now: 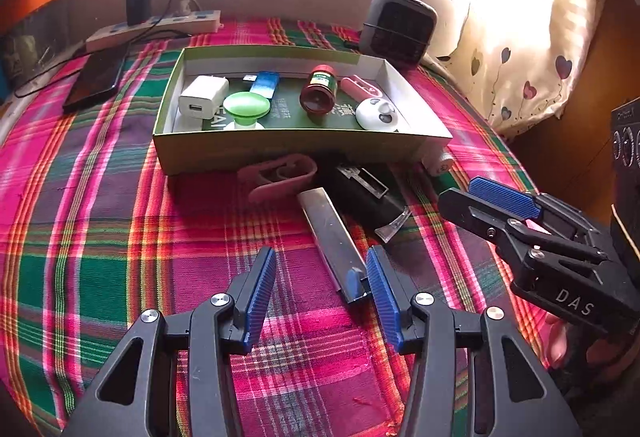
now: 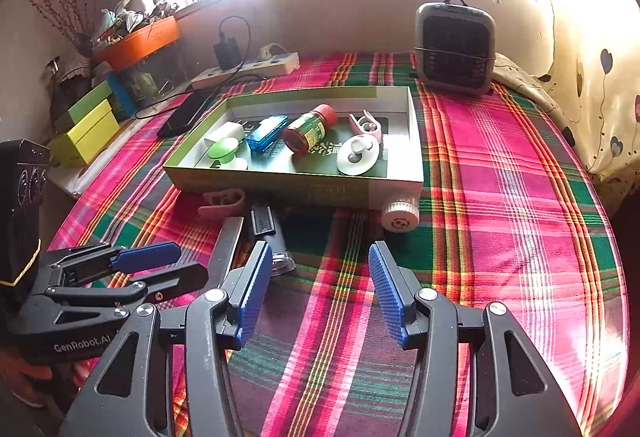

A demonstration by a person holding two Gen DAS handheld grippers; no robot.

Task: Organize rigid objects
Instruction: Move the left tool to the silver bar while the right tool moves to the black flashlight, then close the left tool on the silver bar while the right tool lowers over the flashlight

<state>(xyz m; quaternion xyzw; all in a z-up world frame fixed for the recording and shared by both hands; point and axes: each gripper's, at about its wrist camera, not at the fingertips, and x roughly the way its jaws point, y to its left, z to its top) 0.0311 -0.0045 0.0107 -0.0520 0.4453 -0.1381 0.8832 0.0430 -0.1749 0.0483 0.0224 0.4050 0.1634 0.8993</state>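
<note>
An open cardboard box on the plaid cloth holds a white charger, a green knob, a blue stick, a red-lidded jar, a pink clip and a white round piece. In front of it lie another pink clip, a black torch-like item, a metal utility knife and a white-capped bottle. My left gripper is open above the knife's near end, pads not touching it. My right gripper is open and empty over bare cloth.
A small grey heater stands behind the box. A power strip and a dark phone lie at the back left. A black speaker and yellow-green boxes sit off the bed's edge. A patterned pillow is on the right.
</note>
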